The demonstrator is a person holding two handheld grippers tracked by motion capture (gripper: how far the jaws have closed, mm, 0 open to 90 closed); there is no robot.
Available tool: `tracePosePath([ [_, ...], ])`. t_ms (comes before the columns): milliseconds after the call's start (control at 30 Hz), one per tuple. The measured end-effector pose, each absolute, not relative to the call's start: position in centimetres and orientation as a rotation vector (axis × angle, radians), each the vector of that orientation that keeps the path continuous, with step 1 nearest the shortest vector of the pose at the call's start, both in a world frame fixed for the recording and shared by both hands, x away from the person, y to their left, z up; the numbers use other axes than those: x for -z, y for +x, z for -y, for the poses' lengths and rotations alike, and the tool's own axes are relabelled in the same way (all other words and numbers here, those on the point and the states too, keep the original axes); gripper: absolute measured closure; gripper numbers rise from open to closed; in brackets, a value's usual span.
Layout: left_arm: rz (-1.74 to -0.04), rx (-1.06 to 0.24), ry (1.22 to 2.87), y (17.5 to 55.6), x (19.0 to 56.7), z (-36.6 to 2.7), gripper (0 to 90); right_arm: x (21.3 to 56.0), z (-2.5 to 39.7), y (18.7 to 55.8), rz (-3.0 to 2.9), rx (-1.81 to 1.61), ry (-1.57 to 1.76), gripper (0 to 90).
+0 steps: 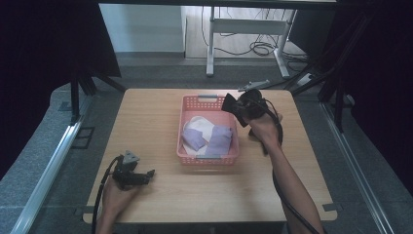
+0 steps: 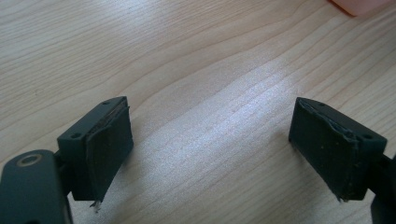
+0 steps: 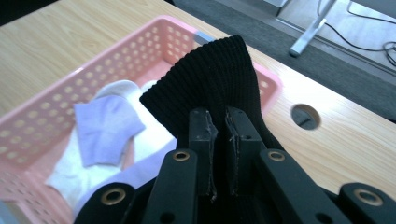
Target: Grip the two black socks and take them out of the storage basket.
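**Black sock held at the basket's far corner, others already inside**

The right gripper point(image 3: 217, 140) has its jaws pinched nearly together on a black ribbed sock point(image 3: 212, 79), which rises from between them toward the upper middle of the right gripper view. In the high view the same sock point(image 1: 229, 104) sits just right of centre, at the upper right corner of the pink basket point(image 1: 183, 127), held above the rim rather than resting in it.

Judging by what lies in the basket, the sorting looks well under way: two lilac socks point(image 1: 194, 139) and a white sock point(image 1: 199, 124) already lie on its floor. What seems left is to carry the black one over the opening and let go. Whether more socks wait anywhere on the table is hard to say from here; none can be made out on the bare wood.

The left gripper point(image 1: 149, 172) rests low at the lower left of the high view, its jaws spread wide and holding nothing; its own view has only wood grain between the two pads point(image 2: 109, 149).

The table point(image 1: 146, 112) is pale wood-grain laminate with a round cable hole point(image 3: 305, 116) near its right edge. Around it runs grey carpet, dark curtains fill the upper left and right of the high view, and a white desk frame point(image 1: 246, 27) with loose cables stands at the top.
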State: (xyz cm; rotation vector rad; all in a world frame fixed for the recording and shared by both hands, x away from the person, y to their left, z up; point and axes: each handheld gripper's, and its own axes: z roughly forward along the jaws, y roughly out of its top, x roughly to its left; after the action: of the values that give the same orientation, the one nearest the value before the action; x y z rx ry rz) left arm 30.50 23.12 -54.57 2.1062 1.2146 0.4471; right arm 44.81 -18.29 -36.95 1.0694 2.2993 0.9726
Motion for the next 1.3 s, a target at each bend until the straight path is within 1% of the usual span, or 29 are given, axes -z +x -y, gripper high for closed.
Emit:
tracePosePath([
  [400,-1.214,-0.448,2.107,30.5,54.6,-23.1,13.3,37.8,22.2,44.9,-2.237,-0.903,1.158,82.2],
  [600,-1.214,-0.447,2.107,30.5,54.6,-23.1,13.4,39.0,24.1,45.2,-2.214,-0.860,1.214,82.1],
  [833,-1.218,-0.446,2.103,30.5,54.6,-23.1,13.4,41.1,25.4,45.9,-2.196,-0.790,1.269,81.9],
  [867,-1.218,-0.445,2.103,30.5,54.6,-23.1,13.4,41.9,25.7,46.1,-2.197,-0.780,1.290,81.8],
  [1100,-1.218,-0.446,2.101,30.5,54.6,-23.1,13.4,44.7,26.7,46.8,-2.193,-0.751,1.360,81.3],
  [1233,-1.218,-0.446,2.101,30.5,54.6,-23.1,13.4,45.6,26.9,47.0,-2.200,-0.745,1.377,80.1],
  [1300,-1.218,-0.447,2.101,30.5,54.6,-23.1,13.4,46.6,27.0,47.2,-2.215,-0.735,1.391,78.1],
])
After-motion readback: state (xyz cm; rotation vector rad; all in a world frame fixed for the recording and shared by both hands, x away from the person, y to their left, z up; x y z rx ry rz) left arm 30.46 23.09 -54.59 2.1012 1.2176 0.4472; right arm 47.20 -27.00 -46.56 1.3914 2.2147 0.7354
